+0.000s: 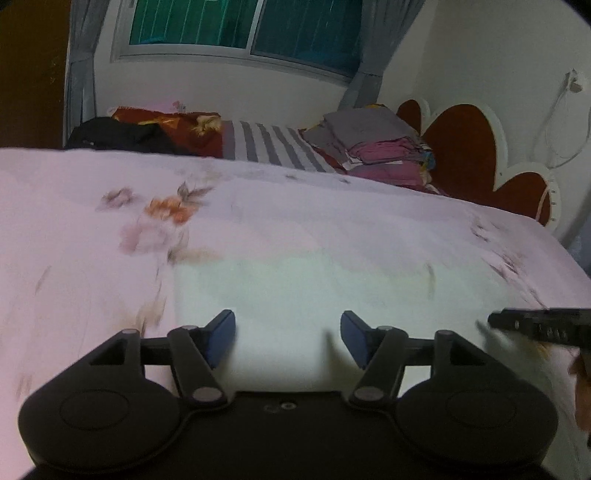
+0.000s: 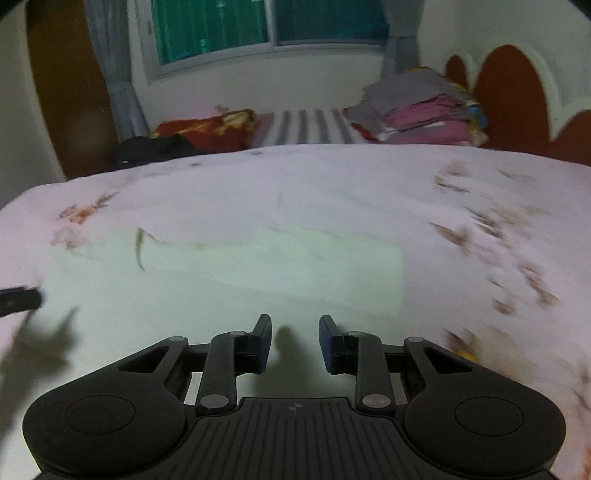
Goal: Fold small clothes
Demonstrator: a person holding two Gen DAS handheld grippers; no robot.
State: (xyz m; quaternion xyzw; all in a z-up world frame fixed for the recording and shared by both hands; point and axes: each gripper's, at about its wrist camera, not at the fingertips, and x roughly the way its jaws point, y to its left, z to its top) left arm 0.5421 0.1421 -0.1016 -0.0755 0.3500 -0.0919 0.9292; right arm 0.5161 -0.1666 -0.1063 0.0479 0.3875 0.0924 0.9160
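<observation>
A bed (image 1: 74, 221) covered by a pale pink floral sheet (image 2: 480, 206) fills both wrist views, its surface blurred in places. Behind its far edge stand a window (image 1: 236, 26) with grey curtains (image 1: 81, 66) and a white wall; a red scalloped headboard (image 1: 461, 140) closes the right end. Along the far edge lie a grey-and-white striped cloth (image 1: 273, 146), a stack of folded grey and pink clothes (image 1: 384, 147) towards the headboard, a red patterned cushion (image 2: 210, 129) and a dark garment (image 1: 122, 136) towards the far left corner.

Near the bed's front edge lies the small pale, whitish-green garment (image 2: 258, 266), spread flat in a roughly rectangular shape with straight left and right edges and one dark streak near its left side.

The left gripper (image 1: 288, 336) hovers over the garment's near left part, blue pads (image 1: 221, 332) well apart with nothing between them. The right gripper (image 2: 294, 341) hangs over the near middle of the garment, its fingers separated by a narrower gap, also empty. Each gripper's dark tip shows at the edge of the other's view.
</observation>
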